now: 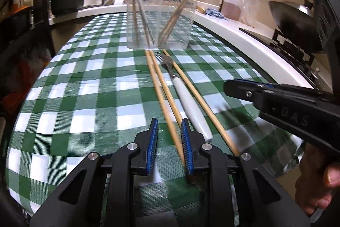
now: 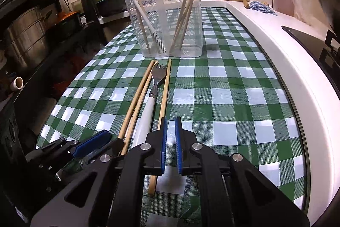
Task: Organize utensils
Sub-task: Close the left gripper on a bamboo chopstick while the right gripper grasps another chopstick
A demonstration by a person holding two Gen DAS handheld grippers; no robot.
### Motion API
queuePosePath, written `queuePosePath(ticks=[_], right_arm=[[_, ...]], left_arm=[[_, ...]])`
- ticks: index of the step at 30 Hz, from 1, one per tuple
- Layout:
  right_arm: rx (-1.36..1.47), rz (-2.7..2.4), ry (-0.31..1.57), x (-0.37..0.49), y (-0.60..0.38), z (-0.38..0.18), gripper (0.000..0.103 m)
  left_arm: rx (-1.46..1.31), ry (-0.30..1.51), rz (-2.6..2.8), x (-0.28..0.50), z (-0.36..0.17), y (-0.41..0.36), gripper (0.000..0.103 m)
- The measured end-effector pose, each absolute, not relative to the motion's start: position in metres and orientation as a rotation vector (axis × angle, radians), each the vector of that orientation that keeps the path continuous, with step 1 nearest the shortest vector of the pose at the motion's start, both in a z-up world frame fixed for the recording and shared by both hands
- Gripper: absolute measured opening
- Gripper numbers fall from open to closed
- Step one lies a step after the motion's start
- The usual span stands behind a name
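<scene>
Chopsticks [image 2: 136,107] flank the fork [image 2: 156,78] (container [image 2: 165,20] beyond).

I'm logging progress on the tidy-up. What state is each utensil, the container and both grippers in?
Fork: lying flat on the tablecloth.
Loose chopsticks: lying beside the fork.
Clear container: upright, holding utensils.
Left gripper: open around a chopstick.
Right gripper: open, empty.

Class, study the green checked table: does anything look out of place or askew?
Yes. A fork and three chopsticks lie loose on the tablecloth in front of the clear tub, which already holds other utensils upright. Nothing looks spilled or damaged.
</scene>
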State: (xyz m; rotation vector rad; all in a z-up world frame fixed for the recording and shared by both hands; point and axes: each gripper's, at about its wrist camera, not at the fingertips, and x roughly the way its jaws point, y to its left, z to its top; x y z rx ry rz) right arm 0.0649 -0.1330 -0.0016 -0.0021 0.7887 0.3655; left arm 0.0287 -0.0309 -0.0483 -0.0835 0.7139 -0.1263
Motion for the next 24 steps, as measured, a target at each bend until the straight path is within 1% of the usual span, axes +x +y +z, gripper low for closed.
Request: queuePosePath(ticks=[1, 2, 3, 4, 7, 11, 16, 17, 19, 20, 24], right_arm=[[0.002, 0.365, 0.792, 0.065, -0.133, -0.002, 0.009], [0.004, 0.367, 0.797, 0.065, -0.133, -0.003, 0.009], [0.003, 0.371, 0.8, 0.066, -0.133, -0.003, 0.01], [0.0, 0.376, 0.804, 0.066, -0.132, -0.004, 0.01], [-0.02, 0.404, 0.826, 0.064, -0.125, -0.009, 0.01], [-0.06, 0.426, 0.852, 0.062, -0.116, -0.016, 0.018], [-0.103, 0.398, 0.884, 0.062, -0.113, -0.026, 0.018], [-0.107, 0.398, 0.883, 0.062, -0.113, -0.026, 0.017], [-0.135, 0.377, 0.874, 0.061, -0.112, -0.026, 0.008], [-0.14, 0.367, 0.869, 0.061, -0.113, -0.027, 0.007], [-0.124, 0.301, 0.863, 0.066, -0.122, -0.027, 0.006]], left_arm=[[-0.073, 0.719, -0.118, 0.029, -0.049, -0.032, 0.023], [-0.065, 0.72, -0.104, 0.029, -0.05, -0.031, 0.019], [-0.06, 0.722, -0.082, 0.028, -0.05, -0.029, 0.011], [-0.069, 0.726, -0.069, 0.029, -0.049, -0.026, 0.008], [-0.142, 0.734, -0.069, 0.029, -0.048, -0.011, 0.007], [-0.129, 0.726, -0.024, 0.026, -0.049, -0.004, 0.007], [-0.113, 0.712, 0.006, 0.026, -0.049, 0.002, 0.007], [-0.109, 0.711, 0.005, 0.025, -0.049, 0.002, 0.007], [-0.096, 0.708, 0.002, 0.025, -0.049, 0.0, 0.007], [-0.089, 0.706, 0.001, 0.025, -0.049, -0.001, 0.007], [-0.07, 0.702, 0.001, 0.026, -0.049, -0.002, 0.007]])
